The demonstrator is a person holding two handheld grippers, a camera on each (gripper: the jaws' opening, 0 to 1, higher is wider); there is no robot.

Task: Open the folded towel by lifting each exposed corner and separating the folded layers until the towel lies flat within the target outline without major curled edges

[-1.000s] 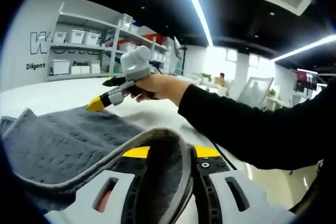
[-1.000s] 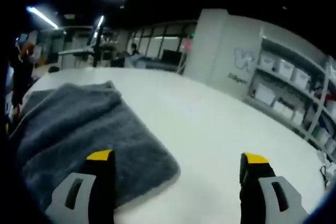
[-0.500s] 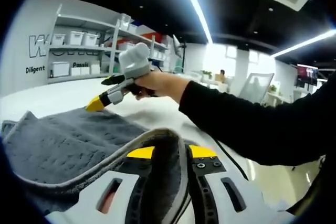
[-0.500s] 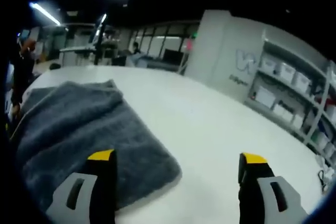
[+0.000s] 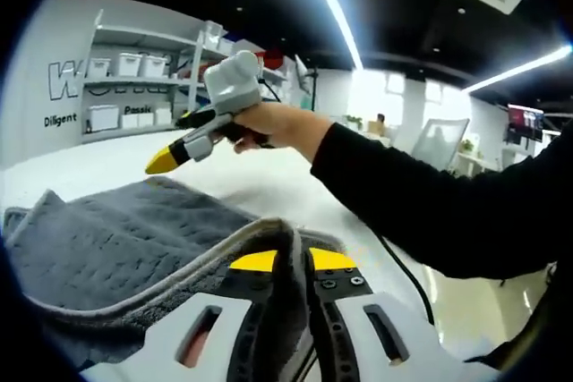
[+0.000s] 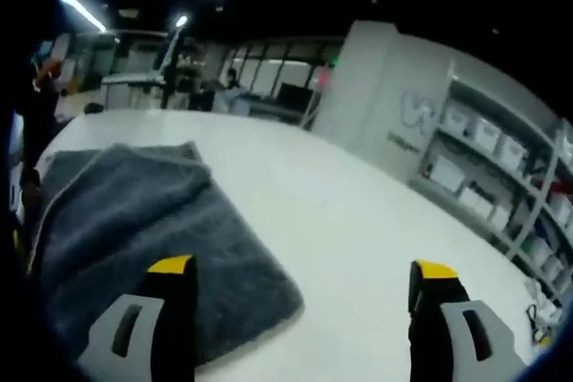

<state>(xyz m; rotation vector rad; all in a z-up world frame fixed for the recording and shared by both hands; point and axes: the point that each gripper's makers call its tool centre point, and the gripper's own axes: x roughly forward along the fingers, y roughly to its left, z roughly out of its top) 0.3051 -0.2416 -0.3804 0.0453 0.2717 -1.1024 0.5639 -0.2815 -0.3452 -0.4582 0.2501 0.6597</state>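
In the left gripper view, my left gripper (image 5: 285,261) has its two jaws squeezed nearly together, with the edge of the gray towel (image 5: 134,234) pinched between them. I hold that edge up so the top layer can peel away from the layer under it. The towel looks soft and fuzzy, and a pale band runs along its rim. The part I hold curls over in a loop, while the rest lies on the white table (image 5: 107,154). My right gripper (image 5: 170,157) hangs in the air above the far side of the towel, held in my hand (image 5: 277,124). It has a yellow tip and a gray body. I cannot tell from here how wide it is.

In the right gripper view, the right gripper (image 6: 304,267) has its jaws spread wide with nothing between them. I think it waits there to grab another corner. The towel (image 6: 125,221) lies folded in a thick pad with rounded corners. The table (image 6: 340,221) is smooth and bare beside it.
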